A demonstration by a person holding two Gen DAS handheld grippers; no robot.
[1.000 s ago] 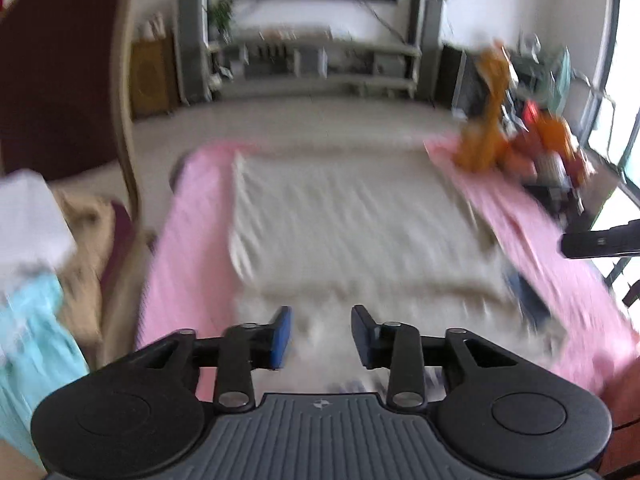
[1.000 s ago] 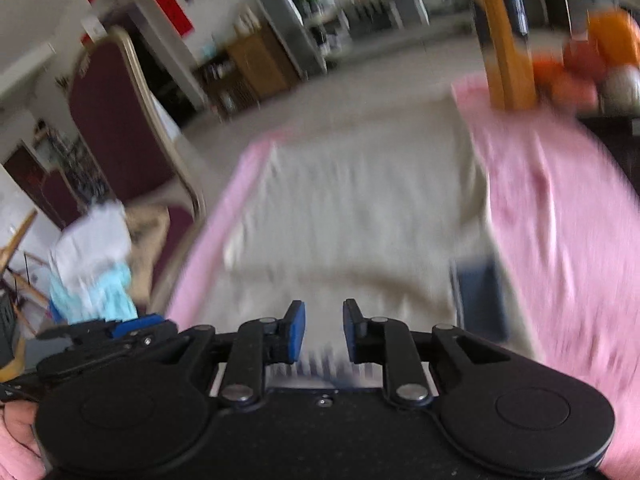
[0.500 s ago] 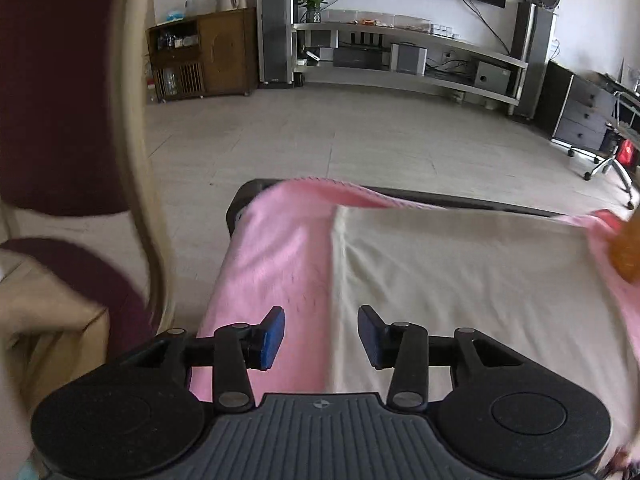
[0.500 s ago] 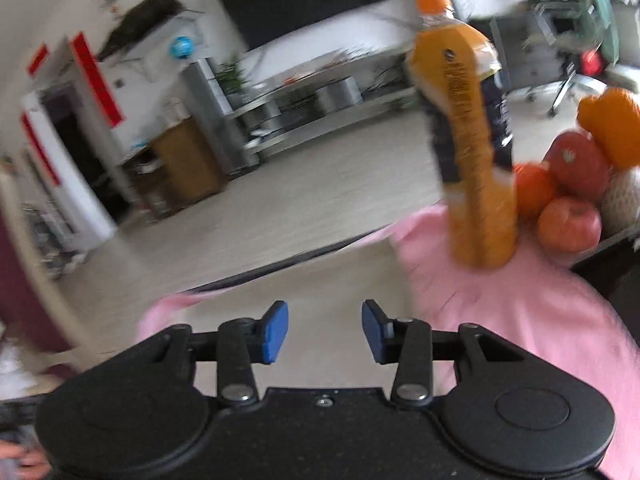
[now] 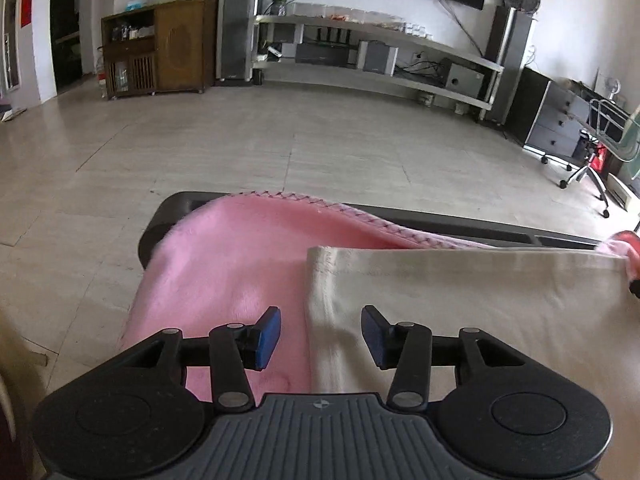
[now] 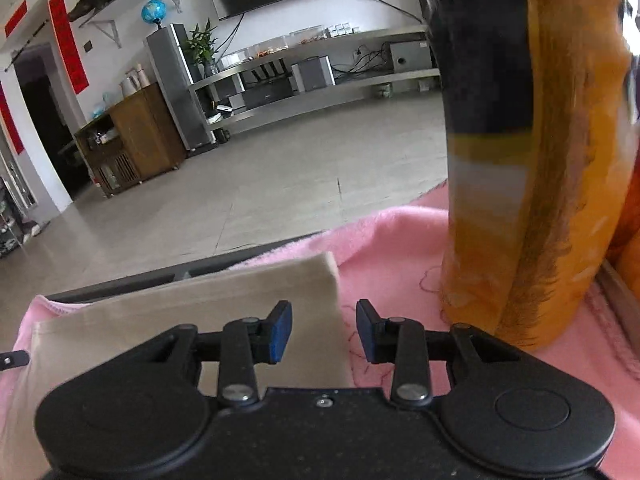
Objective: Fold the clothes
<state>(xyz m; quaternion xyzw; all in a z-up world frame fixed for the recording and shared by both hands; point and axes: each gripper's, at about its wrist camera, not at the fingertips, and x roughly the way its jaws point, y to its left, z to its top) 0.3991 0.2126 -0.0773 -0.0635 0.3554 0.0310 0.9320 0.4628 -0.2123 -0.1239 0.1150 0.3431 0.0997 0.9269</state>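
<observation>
You brought both grippers down to the beige garment (image 5: 460, 292).
Left gripper (image 5: 319, 335) and right gripper (image 6: 323, 330) hung with jaws apart at its far corners; the orange bottle (image 6: 532, 200) beside it showed no legible label.

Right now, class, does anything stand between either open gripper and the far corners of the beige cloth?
Nothing visible does. The left gripper sits open over the beige cloth at its far left corner, the right gripper over its far right corner. The orange bottle stands to the right on the pink blanket, clear of the cloth.
</observation>
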